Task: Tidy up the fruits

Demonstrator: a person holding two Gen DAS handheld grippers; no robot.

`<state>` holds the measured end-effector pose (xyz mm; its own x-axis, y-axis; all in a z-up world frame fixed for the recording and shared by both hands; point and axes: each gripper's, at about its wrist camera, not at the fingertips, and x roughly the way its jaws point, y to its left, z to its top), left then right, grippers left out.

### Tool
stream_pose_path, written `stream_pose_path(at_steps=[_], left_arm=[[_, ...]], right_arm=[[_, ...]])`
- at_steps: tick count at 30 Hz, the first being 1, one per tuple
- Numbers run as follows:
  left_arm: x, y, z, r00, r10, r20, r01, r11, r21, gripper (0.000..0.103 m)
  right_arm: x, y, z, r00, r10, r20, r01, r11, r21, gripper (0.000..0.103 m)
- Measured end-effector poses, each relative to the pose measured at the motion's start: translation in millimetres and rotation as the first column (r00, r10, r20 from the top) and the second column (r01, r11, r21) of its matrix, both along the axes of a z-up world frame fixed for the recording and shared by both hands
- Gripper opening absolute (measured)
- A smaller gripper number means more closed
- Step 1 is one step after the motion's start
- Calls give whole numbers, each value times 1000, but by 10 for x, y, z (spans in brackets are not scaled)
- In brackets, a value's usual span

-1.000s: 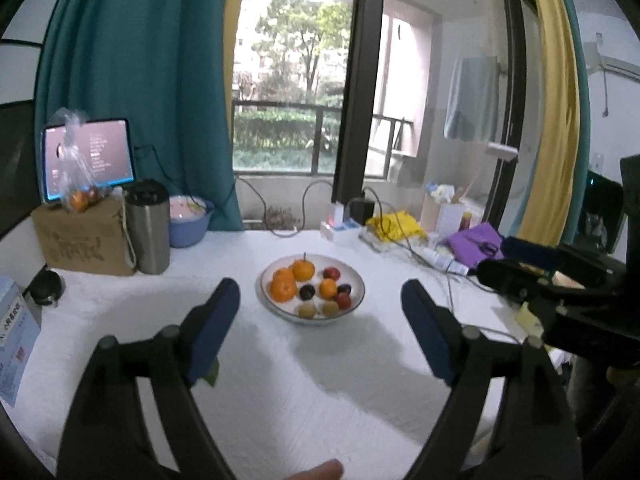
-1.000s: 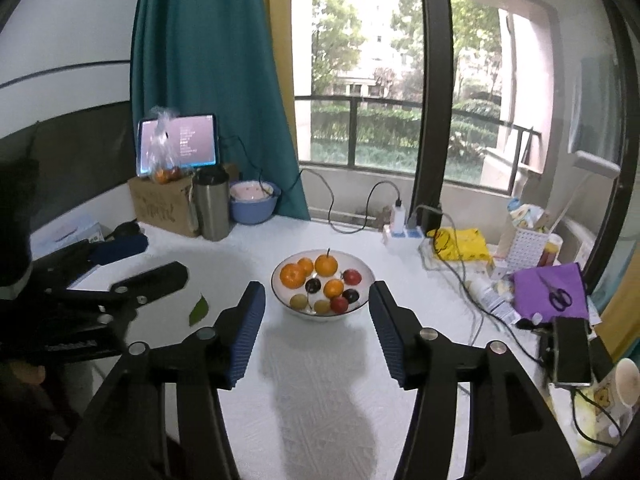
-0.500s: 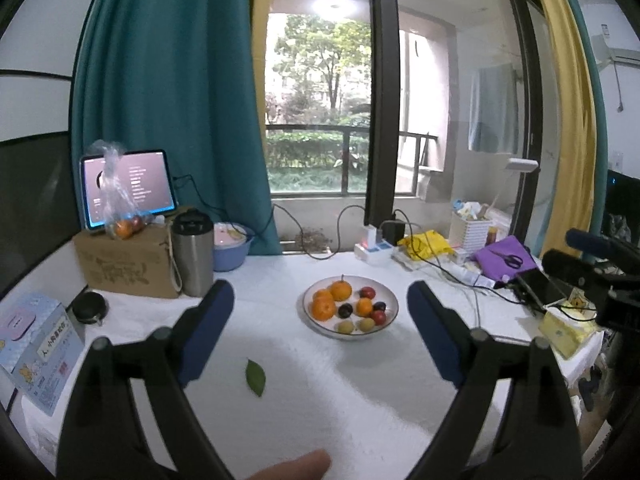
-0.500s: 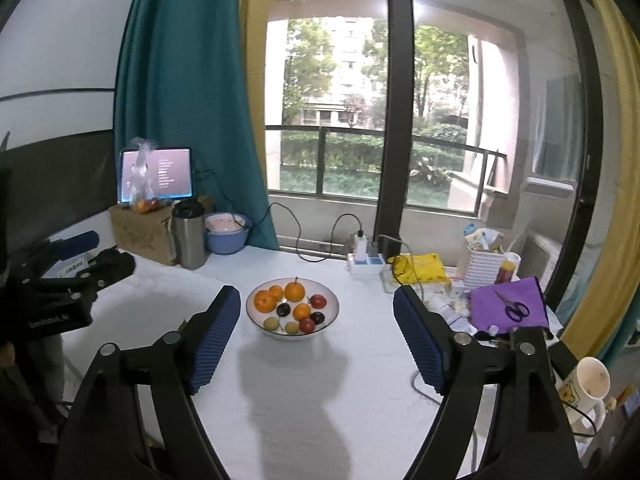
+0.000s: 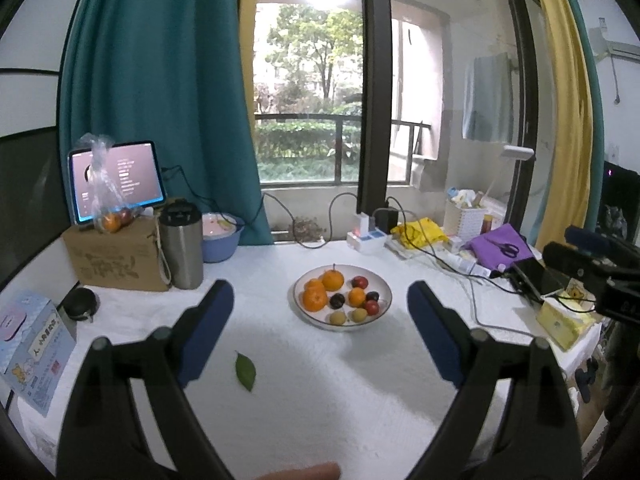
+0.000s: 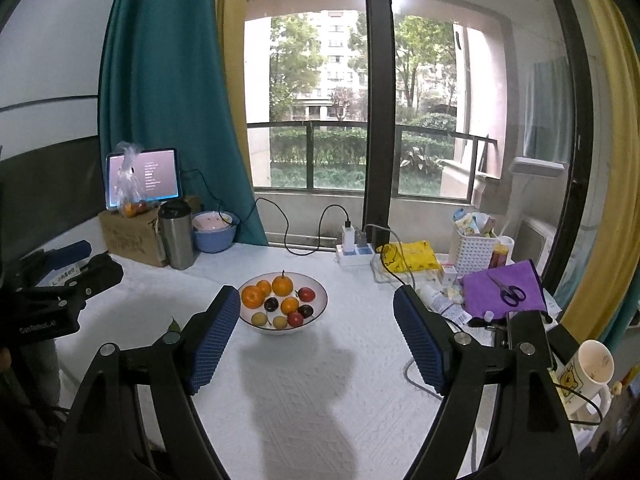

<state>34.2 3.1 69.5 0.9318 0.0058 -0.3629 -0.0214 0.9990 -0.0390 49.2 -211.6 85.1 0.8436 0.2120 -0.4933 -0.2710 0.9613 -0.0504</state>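
A white bowl [image 5: 385, 293] of fruit sits mid-table on the white cloth: oranges [image 5: 314, 299], red and dark plums, and small yellow-green fruits. In the right wrist view the same bowl [image 6: 320, 307] stands just ahead. My left gripper [image 5: 319, 290] is open and empty, a short way back from the bowl. My right gripper [image 6: 316, 295] is also open with nothing between its fingers. Each gripper shows in the other's view: the right gripper [image 5: 592, 258] at the right edge, the left gripper [image 6: 60, 284] at the left. A green leaf [image 5: 245, 369] lies loose on the cloth.
At the back left stand a cardboard box [image 5: 116, 258] with a bagged-fruit pouch and a tablet, a steel tumbler [image 5: 182, 252] and a blue bowl [image 5: 220, 238]. A power strip [image 6: 354, 254], cables, purple cloth with scissors [image 6: 506, 290] and a mug [image 6: 590, 368] crowd the right.
Both grippers have drawn back from the bowl, which looks smaller now. The right gripper's jaws have spread wider. The leaf has come into the left wrist view.
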Motion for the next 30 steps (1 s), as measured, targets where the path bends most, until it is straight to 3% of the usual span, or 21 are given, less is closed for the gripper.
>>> stream_pose_path(at_steps=[30], left_arm=[[-8, -68, -11, 1000, -20, -3, 20, 1000, -9, 90]], right_arm=[[65, -50, -83, 1000, -1, -9, 1, 1000, -6, 82]])
